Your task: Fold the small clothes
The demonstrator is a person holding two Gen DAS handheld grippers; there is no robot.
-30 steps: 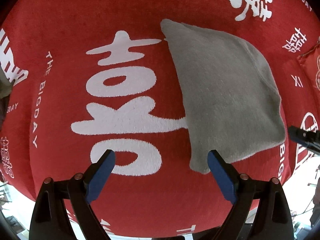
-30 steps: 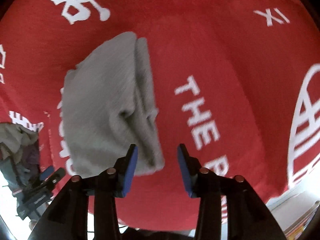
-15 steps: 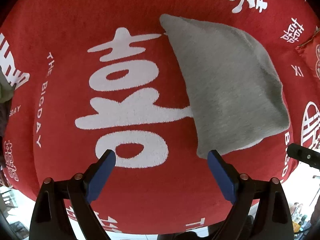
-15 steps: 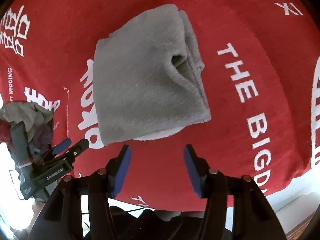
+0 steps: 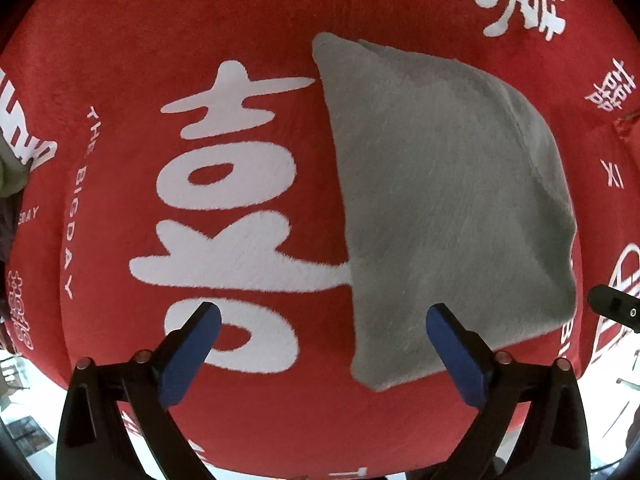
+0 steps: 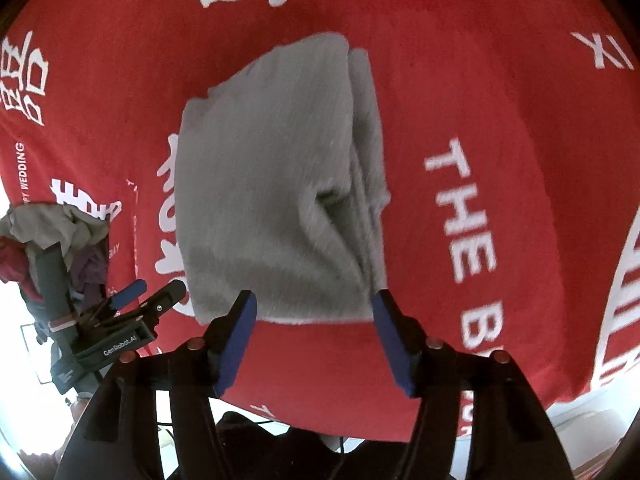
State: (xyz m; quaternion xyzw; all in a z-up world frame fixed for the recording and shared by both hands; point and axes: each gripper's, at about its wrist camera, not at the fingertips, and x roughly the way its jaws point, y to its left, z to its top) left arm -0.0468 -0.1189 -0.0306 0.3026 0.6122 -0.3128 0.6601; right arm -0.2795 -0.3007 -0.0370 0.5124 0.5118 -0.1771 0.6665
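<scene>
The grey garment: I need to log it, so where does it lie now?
The folded grey garment lies flat on the red blanket, right of the big white character in the left wrist view, near the open right claw.

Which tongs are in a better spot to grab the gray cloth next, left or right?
Probably the right tongs: they are open with the gray cloth's near edge between their tips. The left tongs are open too, mostly over the red blanket.

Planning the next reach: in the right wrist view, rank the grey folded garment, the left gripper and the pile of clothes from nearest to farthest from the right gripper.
1. Grey folded garment: straight ahead of the right gripper, its near edge at the fingers.
2. Left gripper: off to the left, open over the red blanket.
3. Pile of clothes: farthest, at the far left edge.
</scene>
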